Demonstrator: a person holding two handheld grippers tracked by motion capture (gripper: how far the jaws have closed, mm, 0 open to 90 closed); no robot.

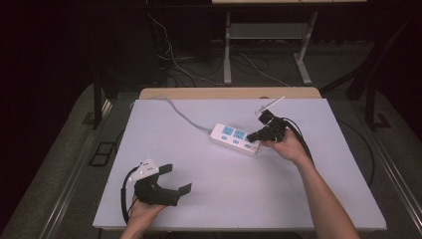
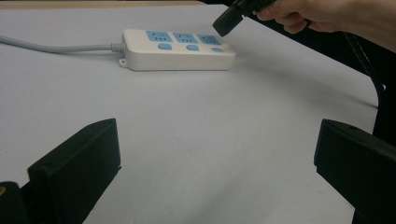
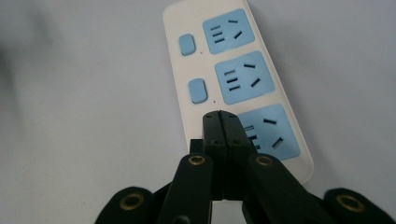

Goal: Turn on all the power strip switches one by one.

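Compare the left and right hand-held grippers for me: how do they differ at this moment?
The left hand-held gripper has its jaws wide open; the right hand-held gripper has them shut, nothing between. The left sits near the table's front edge, apart from the power strip; the right's tip is at the strip's end switch. Both are black.

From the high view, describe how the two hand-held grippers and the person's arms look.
Both are matte black tools with two flat rectangular jaws. The left gripper carries a grey three-cornered plate on top and trails a black cable. The right gripper trails a black cable too, and brass-coloured rivets show on its linkage. The forearms are bare, no sleeves visible.
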